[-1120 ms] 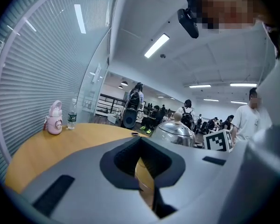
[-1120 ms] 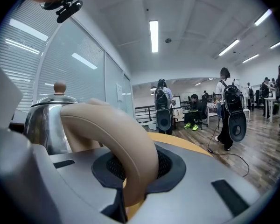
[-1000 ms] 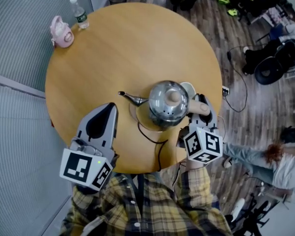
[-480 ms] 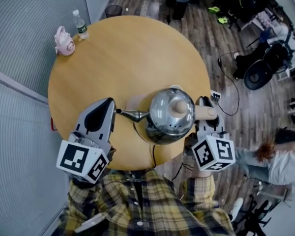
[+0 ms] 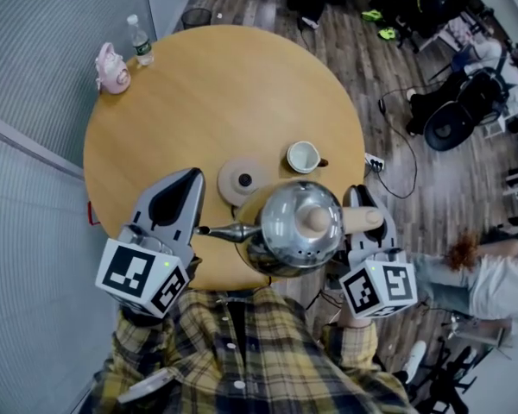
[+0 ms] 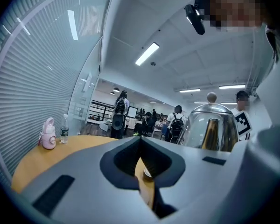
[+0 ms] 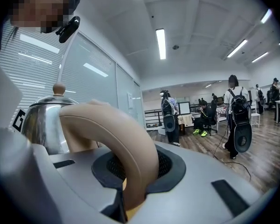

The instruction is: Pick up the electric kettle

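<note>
Your right claw (image 5: 360,198) grips the electric kettle (image 5: 298,228) by its beige handle (image 5: 363,221), above the table's (image 5: 216,84) near edge, off its round base (image 5: 242,179). Your left claw (image 5: 188,178) is closed and empty beside the spout (image 5: 229,230).

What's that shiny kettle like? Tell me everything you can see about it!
The kettle is round and shiny, like polished metal, with a domed lid topped by a small tan knob. A thin curved spout points to the person's left. Its thick tan handle curves out on the opposite side, and the right gripper is clamped on it. It is held upright over the near edge of the table, off its round base.
</note>
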A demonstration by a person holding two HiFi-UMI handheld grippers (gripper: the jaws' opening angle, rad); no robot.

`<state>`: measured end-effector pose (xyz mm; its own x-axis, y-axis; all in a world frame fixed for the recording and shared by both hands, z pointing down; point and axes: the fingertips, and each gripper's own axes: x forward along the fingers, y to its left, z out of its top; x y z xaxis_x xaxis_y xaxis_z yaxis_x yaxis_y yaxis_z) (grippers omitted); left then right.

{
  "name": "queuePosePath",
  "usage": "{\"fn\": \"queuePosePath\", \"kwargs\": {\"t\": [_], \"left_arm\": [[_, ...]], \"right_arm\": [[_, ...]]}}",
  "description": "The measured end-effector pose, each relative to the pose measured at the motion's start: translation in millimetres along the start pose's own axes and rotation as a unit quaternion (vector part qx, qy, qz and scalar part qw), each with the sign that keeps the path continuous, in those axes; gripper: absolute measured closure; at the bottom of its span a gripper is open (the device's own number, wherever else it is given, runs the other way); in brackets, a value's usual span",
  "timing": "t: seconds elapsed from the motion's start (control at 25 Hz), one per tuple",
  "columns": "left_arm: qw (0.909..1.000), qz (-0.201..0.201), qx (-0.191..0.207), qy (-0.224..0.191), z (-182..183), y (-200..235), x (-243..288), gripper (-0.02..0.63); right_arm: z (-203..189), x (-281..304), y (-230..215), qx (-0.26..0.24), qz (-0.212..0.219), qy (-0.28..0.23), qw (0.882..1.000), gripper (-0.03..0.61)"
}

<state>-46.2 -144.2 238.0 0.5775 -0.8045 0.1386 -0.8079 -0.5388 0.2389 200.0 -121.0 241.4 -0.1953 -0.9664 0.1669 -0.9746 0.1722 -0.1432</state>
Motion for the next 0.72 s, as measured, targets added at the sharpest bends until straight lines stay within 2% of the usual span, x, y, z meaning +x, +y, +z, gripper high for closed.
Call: {"fn": "queuePosePath", "kwargs": {"t": [0.32,0.72], "left_arm": [[1.0000,-0.009,0.000,0.001,-9,0,8,0.611],[1.0000,-0.003,-0.002,0.000,-10,-2,9,0.611]], "right_arm": [[-10,-2,-3,0.003,-0.010,-0.001,1.000,0.503],[-7,1,-12,0.011,-0.014,-0.010,1.000,0.503]]}}
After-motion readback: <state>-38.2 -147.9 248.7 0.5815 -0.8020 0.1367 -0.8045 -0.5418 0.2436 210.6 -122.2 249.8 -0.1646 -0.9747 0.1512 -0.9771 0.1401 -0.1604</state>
